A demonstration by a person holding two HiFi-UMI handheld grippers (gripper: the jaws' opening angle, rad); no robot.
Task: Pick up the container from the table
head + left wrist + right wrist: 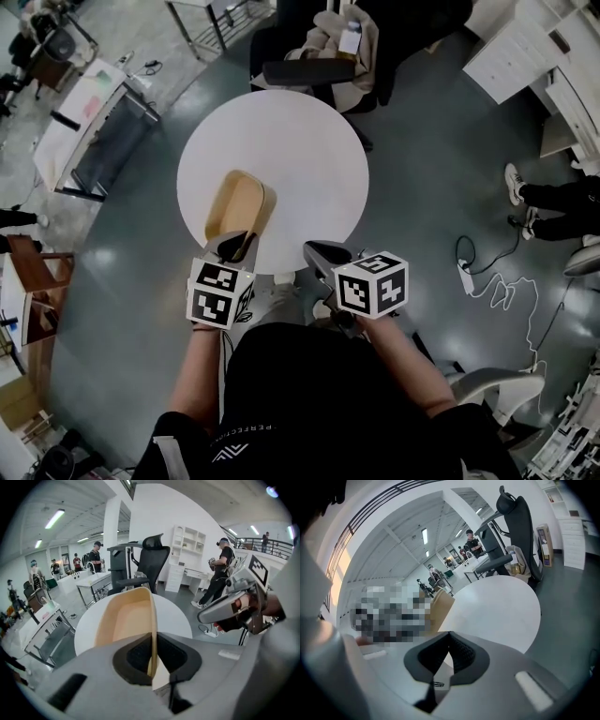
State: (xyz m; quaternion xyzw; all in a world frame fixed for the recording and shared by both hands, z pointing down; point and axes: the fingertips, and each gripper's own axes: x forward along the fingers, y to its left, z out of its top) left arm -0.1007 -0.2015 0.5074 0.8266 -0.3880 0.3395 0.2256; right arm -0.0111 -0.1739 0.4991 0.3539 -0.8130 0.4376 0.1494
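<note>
A tan, shallow container [239, 202] hangs tilted over the near left part of the round white table [300, 141]. My left gripper [239, 246] is shut on the container's near rim. In the left gripper view the thin wall of the container [126, 616] stands on edge between the dark pads [138, 656], and the left gripper [152, 660] pinches it. My right gripper [323, 251] hovers at the table's near edge, to the right of the container, shut and holding nothing. In the right gripper view the right gripper [449, 637] has its tips together, with the container [440, 604] off to its left.
A black office chair [319, 66] draped with cloth and carrying a small bottle [350, 39] stands behind the table. A grey cart [94, 131] is on the left. A person's legs [553, 202] and a power strip with its cable [469, 277] are on the floor at right.
</note>
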